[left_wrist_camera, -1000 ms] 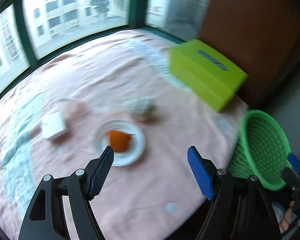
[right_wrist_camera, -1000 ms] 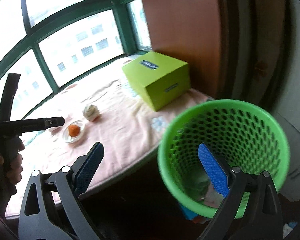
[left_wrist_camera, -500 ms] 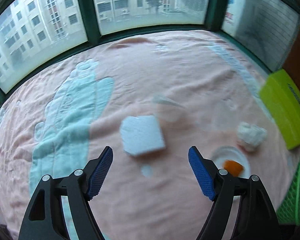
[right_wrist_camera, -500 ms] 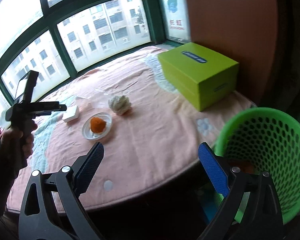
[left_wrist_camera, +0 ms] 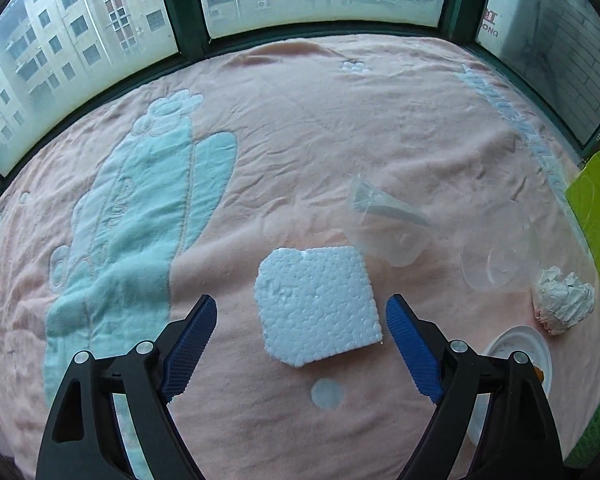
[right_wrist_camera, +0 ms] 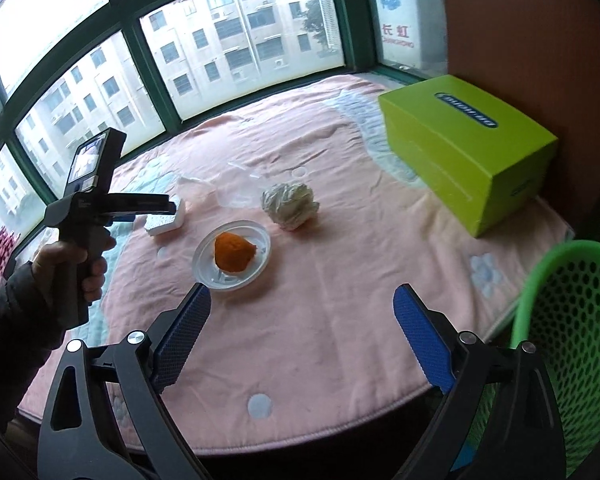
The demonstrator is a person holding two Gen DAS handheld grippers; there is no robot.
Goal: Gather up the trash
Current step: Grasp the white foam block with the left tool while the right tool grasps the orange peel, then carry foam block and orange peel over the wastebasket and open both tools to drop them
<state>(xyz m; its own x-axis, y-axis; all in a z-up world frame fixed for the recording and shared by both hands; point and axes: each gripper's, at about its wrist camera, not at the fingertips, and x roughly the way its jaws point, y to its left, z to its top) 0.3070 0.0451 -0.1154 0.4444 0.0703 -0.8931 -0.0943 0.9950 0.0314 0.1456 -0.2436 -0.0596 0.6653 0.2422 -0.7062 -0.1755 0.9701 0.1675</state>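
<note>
- left gripper (left_wrist_camera: 300,344) jaws wide, just been opening, foam block (left_wrist_camera: 318,304) between, untouched, on pink blanket (left_wrist_camera: 300,120)
- right gripper (right_wrist_camera: 302,332) open, empty
- green basket (right_wrist_camera: 572,320) at table edge

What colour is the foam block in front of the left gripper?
White, with a beaded texture; the foam block shows best in the left wrist view.

green basket (right_wrist_camera: 572,320) cropped, plate (left_wrist_camera: 516,354) partly hidden
</note>
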